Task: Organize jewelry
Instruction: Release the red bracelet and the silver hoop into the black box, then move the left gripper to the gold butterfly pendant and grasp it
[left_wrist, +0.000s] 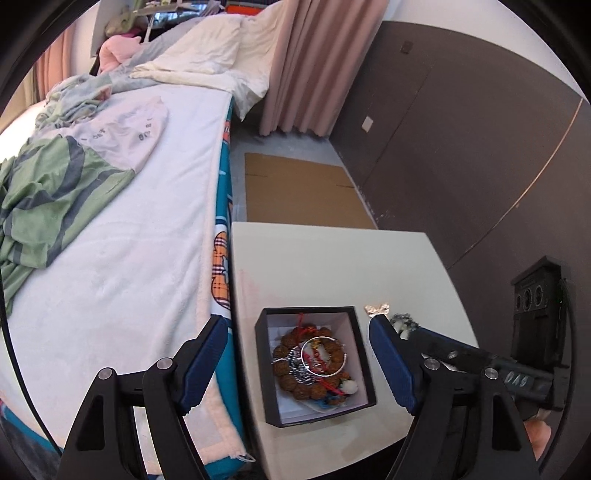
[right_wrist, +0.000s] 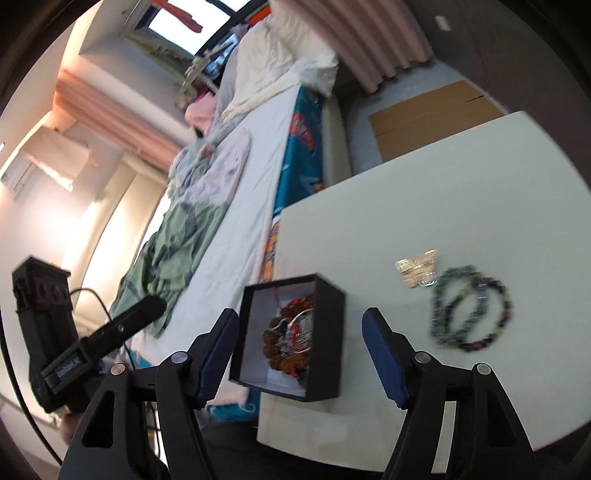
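Note:
A black square box (left_wrist: 314, 363) with a white lining sits near the front left of a white table (left_wrist: 332, 258). It holds a brown bead bracelet (left_wrist: 295, 384), a silver bangle (left_wrist: 324, 356) and red cords. My left gripper (left_wrist: 299, 363) is open and empty above the box. My right gripper (right_wrist: 299, 354) is open and empty, with the box (right_wrist: 328, 332) between its fingers. A gold butterfly clip (right_wrist: 417, 267) and dark bead bracelets (right_wrist: 471, 308) lie on the table to the right of the box. The clip (left_wrist: 376, 308) shows in the left wrist view too.
A bed (left_wrist: 129, 240) with a white blanket and green clothes runs along the table's left edge. Flat cardboard (left_wrist: 303, 192) lies on the floor beyond the table. A dark wall panel (left_wrist: 461, 129) stands to the right. Pink curtains (left_wrist: 314, 55) hang at the back.

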